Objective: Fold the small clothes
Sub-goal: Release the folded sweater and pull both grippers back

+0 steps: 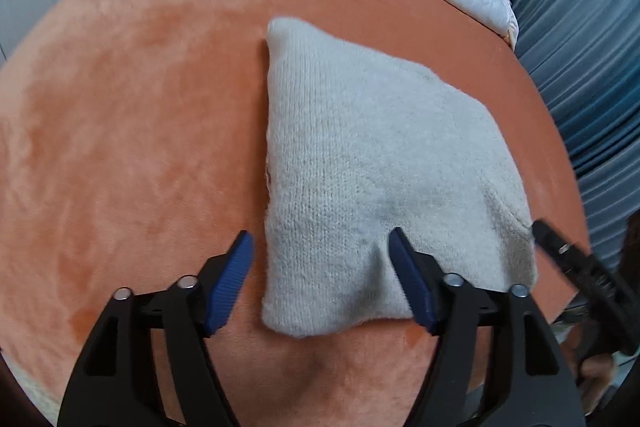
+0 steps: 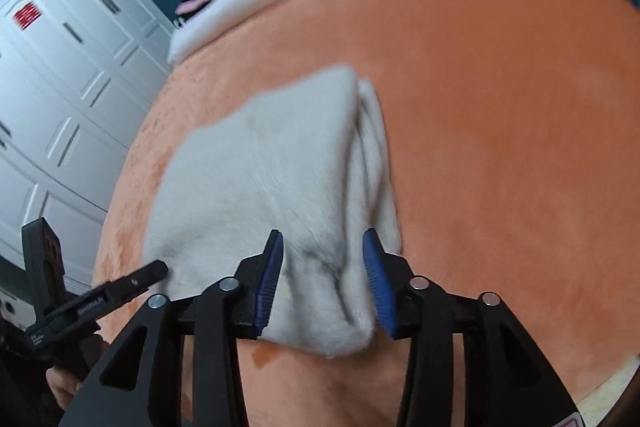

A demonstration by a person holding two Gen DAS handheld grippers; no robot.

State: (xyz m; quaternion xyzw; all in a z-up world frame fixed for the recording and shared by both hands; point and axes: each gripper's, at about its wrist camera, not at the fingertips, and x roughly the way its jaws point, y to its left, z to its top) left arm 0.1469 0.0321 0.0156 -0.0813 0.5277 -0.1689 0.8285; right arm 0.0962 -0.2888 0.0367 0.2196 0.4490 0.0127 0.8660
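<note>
A folded grey knit garment [image 1: 372, 163] lies on the orange plush blanket [image 1: 132, 115], its near edge between the spread, empty fingers of the left gripper [image 1: 320, 279] and the right gripper [image 2: 323, 281], its long axis running away from both.

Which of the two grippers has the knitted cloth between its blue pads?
The right gripper: a fold of the grey knitted garment sits between its open pads. The left gripper only straddles the garment's near corner.

You have a pale grey knitted garment [image 1: 372, 163] on a plain orange blanket [image 1: 140, 107]; your gripper pads [image 1: 230, 283] are blue.
</note>
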